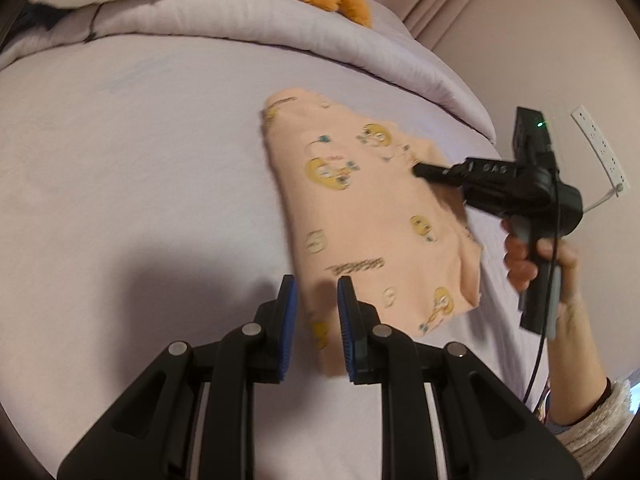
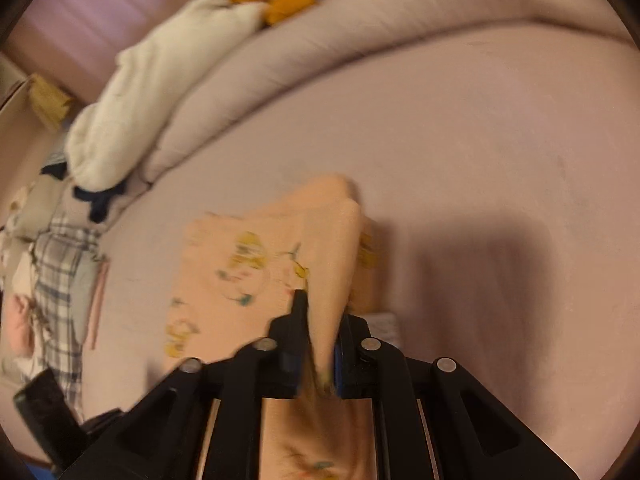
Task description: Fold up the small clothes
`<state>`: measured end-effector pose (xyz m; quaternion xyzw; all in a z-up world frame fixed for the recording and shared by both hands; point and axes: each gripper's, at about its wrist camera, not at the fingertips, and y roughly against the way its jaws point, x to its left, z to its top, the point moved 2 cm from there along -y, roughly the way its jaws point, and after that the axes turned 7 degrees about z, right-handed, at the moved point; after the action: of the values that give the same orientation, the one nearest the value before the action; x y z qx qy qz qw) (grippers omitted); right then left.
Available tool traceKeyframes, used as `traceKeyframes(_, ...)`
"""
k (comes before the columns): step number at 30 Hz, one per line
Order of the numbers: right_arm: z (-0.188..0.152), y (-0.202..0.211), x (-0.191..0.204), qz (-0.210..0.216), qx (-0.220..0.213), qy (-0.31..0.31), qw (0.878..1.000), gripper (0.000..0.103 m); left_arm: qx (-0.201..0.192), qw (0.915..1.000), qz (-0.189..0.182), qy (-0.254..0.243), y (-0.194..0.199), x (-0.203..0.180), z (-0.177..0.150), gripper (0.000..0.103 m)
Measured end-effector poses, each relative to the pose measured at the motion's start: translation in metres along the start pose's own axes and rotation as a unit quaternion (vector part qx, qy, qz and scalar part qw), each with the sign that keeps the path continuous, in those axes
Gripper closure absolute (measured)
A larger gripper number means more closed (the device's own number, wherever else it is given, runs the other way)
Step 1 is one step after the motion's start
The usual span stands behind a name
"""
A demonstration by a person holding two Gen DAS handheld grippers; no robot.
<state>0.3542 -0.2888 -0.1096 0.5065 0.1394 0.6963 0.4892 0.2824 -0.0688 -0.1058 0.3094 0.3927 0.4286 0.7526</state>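
Nearest the left wrist lens, the left gripper (image 1: 316, 304) hangs just over the near corner of the peach garment (image 1: 360, 216); its blue pads (image 1: 347, 328) stand narrowly apart with cloth showing between them, and I cannot tell whether they pinch it or only hover. That garment, printed with yellow cartoon birds, lies partly folded on the lilac bedsheet (image 1: 120, 160), its long axis running from about five o'clock near that gripper up to eleven o'clock, narrow end toward the rolled duvet (image 1: 240, 28). At its three o'clock edge the right gripper (image 2: 320, 344) is clamped on a raised ridge of the fabric, a fold pulled up between the closed jaws, probably to carry that side across the body. A person's hand (image 1: 536, 256) grips its handle. More clothes (image 2: 60, 280) wait heaped at nine o'clock in the right wrist view.
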Motion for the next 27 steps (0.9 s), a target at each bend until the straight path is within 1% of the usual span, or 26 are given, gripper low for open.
traceKeyframes(2, -0.002, 0.005, -0.003, 0.009, -0.008, 0.001, 1.000, 0.090, -0.005, 0.9999, -0.003, -0.011, -0.002, -0.009, 0.005, 0.084)
traceKeyframes(3, -0.004, 0.011, 0.001, 0.001, -0.019, 0.014, 1.000, 0.090, -0.008, 0.9998, -0.005, -0.016, -0.004, -0.014, 0.009, 0.084)
traceKeyframes(5, -0.009, 0.029, 0.015, -0.029, -0.054, 0.062, 0.996, 0.090, -0.016, 0.9995, -0.010, -0.026, -0.005, -0.020, 0.012, 0.084)
traceKeyframes(6, -0.014, 0.037, 0.023, -0.035, -0.069, 0.088, 0.993, 0.090, -0.020, 0.9993, -0.010, -0.031, -0.006, -0.023, 0.014, 0.084)
traceKeyframes(7, -0.020, 0.046, 0.033, -0.021, -0.079, 0.115, 0.990, 0.090, -0.024, 0.9990, -0.008, -0.038, -0.008, -0.027, 0.017, 0.084)
traceKeyframes(8, -0.027, 0.052, 0.040, -0.001, -0.080, 0.134, 0.988, 0.090, -0.029, 0.9987, -0.003, -0.043, -0.011, -0.030, 0.018, 0.084)
traceKeyframes(10, -0.047, 0.056, 0.055, 0.035, -0.060, 0.174, 0.982, 0.090, -0.032, 0.9983, 0.003, -0.048, -0.017, -0.033, 0.020, 0.084)
traceKeyframes(12, -0.067, 0.051, 0.063, 0.033, -0.037, 0.208, 0.977, 0.090, -0.035, 0.9980, 0.007, -0.053, -0.024, -0.034, 0.020, 0.084)
traceKeyframes(14, -0.085, 0.044, 0.064, 0.024, -0.018, 0.235, 0.972, 0.090, -0.025, 0.9981, 0.010, -0.055, -0.032, -0.032, 0.019, 0.083)
traceKeyframes(15, -0.092, 0.040, 0.060, 0.018, -0.007, 0.240, 0.970, 0.090, -0.015, 0.9984, 0.013, -0.053, -0.036, -0.030, 0.017, 0.084)
traceKeyframes(17, -0.099, 0.029, 0.043, -0.015, 0.014, 0.235, 0.972, 0.090, -0.002, 0.9990, 0.006, -0.045, -0.041, -0.025, 0.014, 0.084)
traceKeyframes(19, -0.106, 0.024, 0.024, -0.024, 0.022, 0.226, 0.974, 0.096, -0.003, 0.9992, -0.002, -0.041, -0.038, -0.023, 0.016, 0.084)
traceKeyframes(21, -0.108, 0.033, 0.019, -0.015, 0.011, 0.224, 0.974, 0.096, -0.009, 0.9992, -0.004, -0.040, -0.034, -0.024, 0.020, 0.084)
traceKeyframes(24, -0.108, 0.043, 0.016, 0.003, 0.005, 0.217, 0.976, 0.096, -0.033, 0.9985, 0.010, -0.043, -0.030, -0.026, 0.037, 0.084)
traceKeyframes(27, -0.106, 0.045, 0.010, 0.031, -0.005, 0.197, 0.980, 0.096, -0.046, 0.9983, 0.021, -0.028, -0.041, -0.024, 0.065, 0.084)
